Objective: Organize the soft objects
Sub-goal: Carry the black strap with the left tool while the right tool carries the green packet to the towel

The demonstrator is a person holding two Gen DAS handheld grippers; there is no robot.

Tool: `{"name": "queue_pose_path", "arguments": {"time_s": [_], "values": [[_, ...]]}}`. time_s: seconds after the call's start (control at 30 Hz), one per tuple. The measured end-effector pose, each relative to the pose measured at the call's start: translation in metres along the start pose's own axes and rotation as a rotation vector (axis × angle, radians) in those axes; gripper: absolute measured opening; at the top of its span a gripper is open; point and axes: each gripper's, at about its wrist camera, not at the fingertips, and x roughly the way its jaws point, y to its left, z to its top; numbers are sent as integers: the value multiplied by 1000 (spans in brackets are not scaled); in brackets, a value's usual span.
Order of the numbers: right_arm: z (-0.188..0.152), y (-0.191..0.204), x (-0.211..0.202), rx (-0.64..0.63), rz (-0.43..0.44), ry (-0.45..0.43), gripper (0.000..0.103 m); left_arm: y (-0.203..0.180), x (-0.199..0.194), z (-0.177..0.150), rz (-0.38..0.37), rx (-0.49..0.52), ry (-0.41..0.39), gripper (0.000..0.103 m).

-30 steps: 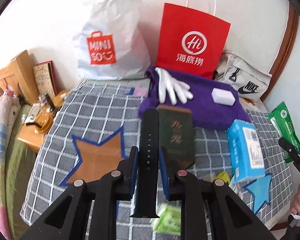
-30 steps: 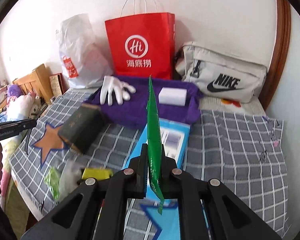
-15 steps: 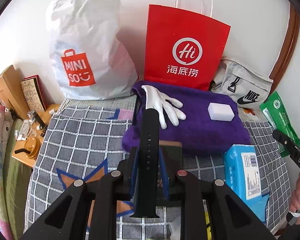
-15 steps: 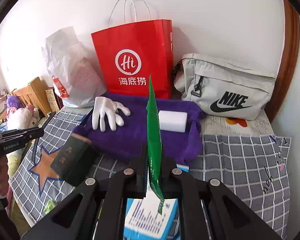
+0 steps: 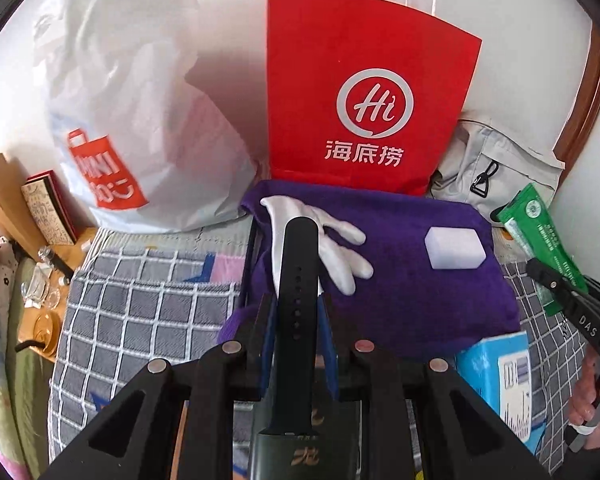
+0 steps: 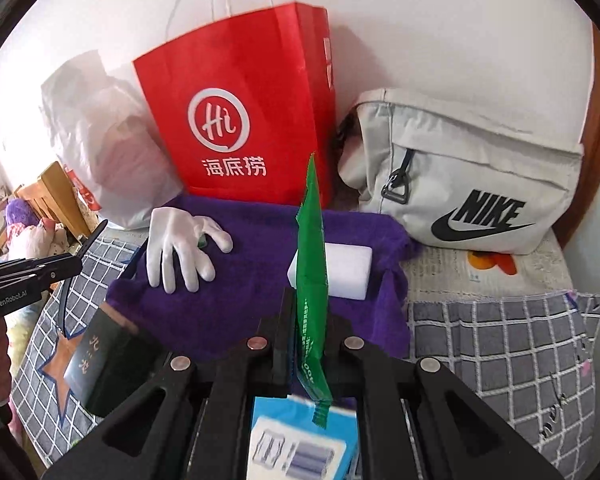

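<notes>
Matt rubbery strap (image 5: 298,280), glossy green foil packet (image 6: 311,264), fuzzy purple towel (image 5: 412,292), smooth white cloth glove (image 6: 178,246), matt foam block (image 6: 346,270), smooth red paper bag (image 5: 364,92), crinkled plastic bag (image 5: 116,112), checked woven cloth (image 6: 500,344)

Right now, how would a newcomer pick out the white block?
Find the red paper bag against the wall; a purple towel lies in front of it. The white block sits on its right part, boxy and plain, unlike the fingered white glove further left.

"Hi 海底捞" on red bag (image 6: 244,120); "NIKE" on grey bag (image 6: 468,184).

checked bedspread (image 5: 148,308), purple towel (image 5: 420,304), blue box (image 5: 496,376)
</notes>
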Motion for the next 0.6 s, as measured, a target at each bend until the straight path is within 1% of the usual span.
{"name": "queue_pose_path", "arguments": {"time_s": [0.1, 0.33, 0.47, 0.6], "values": [[5, -3, 14, -2, 14, 17, 8, -5, 10, 9, -7, 1, 2, 20], [14, -2, 48, -23, 49, 78, 8, -15, 38, 25, 6, 24, 29, 20], [12, -2, 64, -23, 82, 121, 8, -17, 53, 29, -3, 26, 53, 20], [8, -4, 78, -23, 93, 162, 8, -17, 65, 32, -22, 20, 74, 20]]}}
